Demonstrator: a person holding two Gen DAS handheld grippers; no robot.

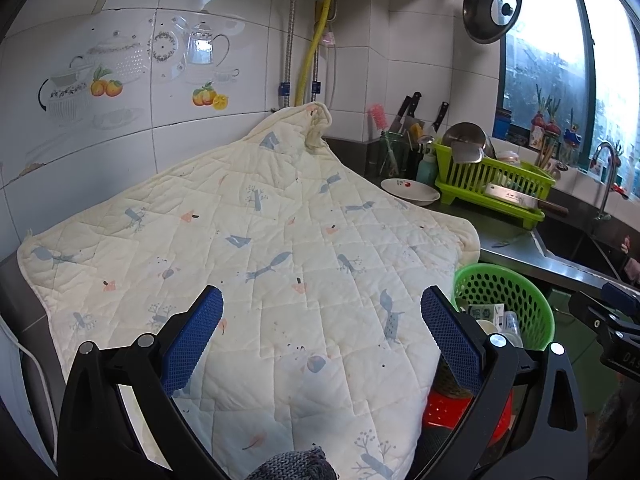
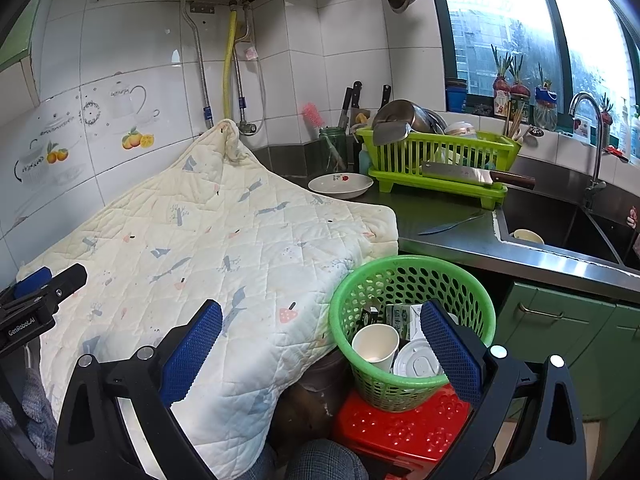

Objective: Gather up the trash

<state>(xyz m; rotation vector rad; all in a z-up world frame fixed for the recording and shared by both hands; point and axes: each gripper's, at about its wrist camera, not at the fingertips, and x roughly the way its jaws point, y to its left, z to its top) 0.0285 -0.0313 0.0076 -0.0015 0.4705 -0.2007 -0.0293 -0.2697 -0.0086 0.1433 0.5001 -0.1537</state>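
Trash fills the round green perforated plastic basket (image 2: 412, 320), which stands on a red plastic stool (image 2: 400, 428) just below the counter's front edge: a white paper cup (image 2: 376, 346), a white plastic lid (image 2: 416, 364) and a green-and-white milk carton (image 2: 402, 316) lie inside it. The right claw (image 2: 322, 350) is spread wide and holds nothing, its right blue-padded finger over the basket's near rim. The left claw (image 1: 322, 336) is also wide and empty, over the cream quilted cloth with blue and pink prints (image 1: 248, 248). That cloth covers the left part of the dark steel counter (image 2: 440, 220) and hangs over its front edge, touching the basket's left side. Bare counter lies between the cloth's right edge and the steel sink (image 2: 560, 232), with only a table knife (image 2: 452, 226) on it. Behind stand a white shallow bowl (image 2: 340, 186) and a lime-green plastic dish rack (image 2: 440, 160), a cleaver (image 2: 476, 176) laid across its front.
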